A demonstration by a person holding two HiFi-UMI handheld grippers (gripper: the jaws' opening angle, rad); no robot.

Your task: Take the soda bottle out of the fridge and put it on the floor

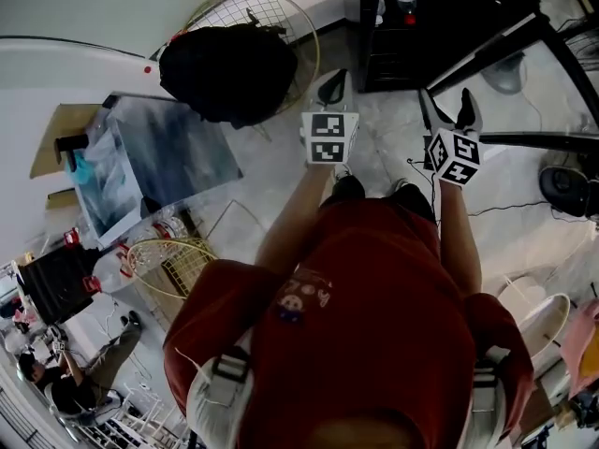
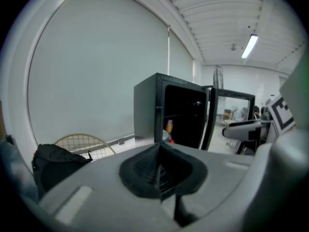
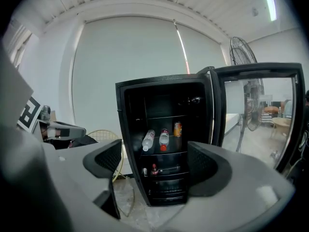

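The black fridge (image 3: 166, 144) stands open on the floor ahead, its door (image 3: 256, 110) swung out to the right. On its middle shelf lie the soda bottle (image 3: 164, 138) with a red cap, a clear bottle (image 3: 147, 140) to its left and an orange can (image 3: 177, 129) to its right. My right gripper (image 3: 154, 166) is open and empty, aimed at the fridge from a distance. My left gripper (image 2: 160, 170) is shut on nothing, its pads pressed together. In the head view, both grippers, left (image 1: 330, 84) and right (image 1: 449, 110), are held out short of the fridge (image 1: 374, 54).
A small bottle (image 3: 154, 169) stands on a lower fridge shelf. A black bag (image 1: 229, 71) and a round wire guard (image 1: 271, 17) lie on the floor left of the fridge. A standing fan (image 3: 240, 57) is behind the door. A fan base (image 1: 566, 190) sits at right.
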